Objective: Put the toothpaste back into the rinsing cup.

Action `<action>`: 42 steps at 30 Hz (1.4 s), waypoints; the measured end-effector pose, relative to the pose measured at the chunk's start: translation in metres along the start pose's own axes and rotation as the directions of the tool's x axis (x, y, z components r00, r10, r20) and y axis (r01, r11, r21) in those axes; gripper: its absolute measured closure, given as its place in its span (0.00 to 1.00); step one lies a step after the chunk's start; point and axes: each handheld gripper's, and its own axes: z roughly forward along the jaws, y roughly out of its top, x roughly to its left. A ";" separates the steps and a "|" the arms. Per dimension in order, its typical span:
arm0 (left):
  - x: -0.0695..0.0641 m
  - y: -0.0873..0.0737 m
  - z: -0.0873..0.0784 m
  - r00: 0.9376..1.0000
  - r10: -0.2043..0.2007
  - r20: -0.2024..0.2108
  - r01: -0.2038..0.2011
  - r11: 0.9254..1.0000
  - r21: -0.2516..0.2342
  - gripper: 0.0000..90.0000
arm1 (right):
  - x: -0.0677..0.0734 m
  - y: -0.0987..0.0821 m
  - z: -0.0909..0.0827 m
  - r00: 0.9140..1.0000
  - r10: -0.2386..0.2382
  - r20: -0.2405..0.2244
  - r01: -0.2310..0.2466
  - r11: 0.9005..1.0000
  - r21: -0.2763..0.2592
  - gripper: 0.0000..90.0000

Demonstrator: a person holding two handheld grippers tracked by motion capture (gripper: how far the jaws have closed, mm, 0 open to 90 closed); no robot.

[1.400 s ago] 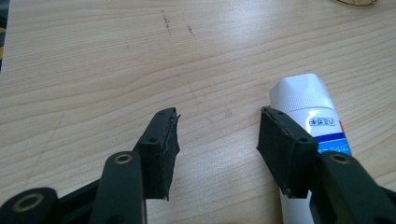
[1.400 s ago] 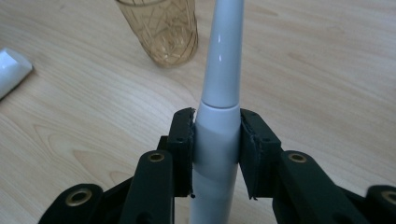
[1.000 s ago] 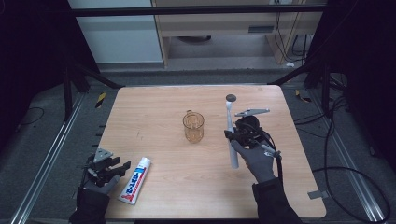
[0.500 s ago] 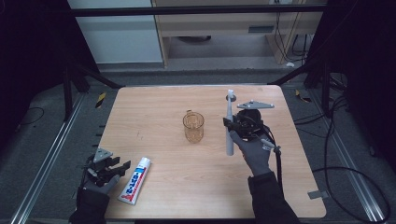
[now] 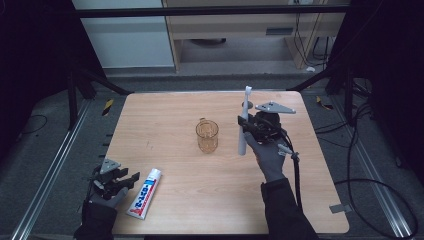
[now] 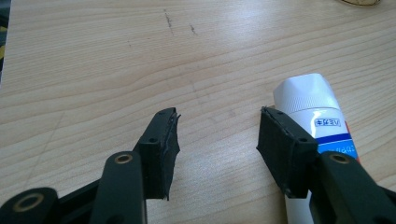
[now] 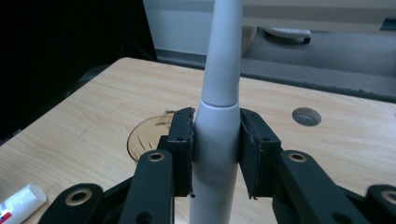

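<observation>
While the right claw (image 5: pixel 248 131) grips the toothbrush (image 5: pixel 243 120), the cup (image 5: pixel 207 136) stands empty.

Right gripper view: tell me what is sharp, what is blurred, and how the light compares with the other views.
Right gripper view: the jaw pads and the toothbrush between them are fairly sharp; the cup and the room behind are soft, dark at left. Left gripper view: evenly lit table, crisp wood grain, white toothpaste cap slightly washed out. High view: bright table, black surroundings, overall soft.
</observation>
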 end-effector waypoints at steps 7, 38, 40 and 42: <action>0.000 0.000 0.000 1.000 0.000 -0.002 0.000 1.000 -0.003 0.52 | 0.006 0.009 0.006 1.000 -0.001 -0.007 0.001 0.998 -0.071 0.75; 0.003 -0.001 -0.001 1.000 -0.002 -0.008 0.002 1.000 -0.009 0.52 | 0.023 0.034 0.047 0.999 0.008 -0.046 -0.017 0.982 -0.188 0.75; 0.004 -0.001 -0.001 1.000 -0.003 -0.009 0.003 1.000 -0.009 0.52 | 0.024 0.034 0.050 0.999 0.010 -0.052 -0.020 0.981 -0.192 0.75; 0.004 -0.001 -0.001 1.000 -0.003 -0.009 0.003 1.000 -0.009 0.52 | 0.025 0.033 0.052 0.999 0.011 -0.053 -0.021 0.981 -0.193 0.75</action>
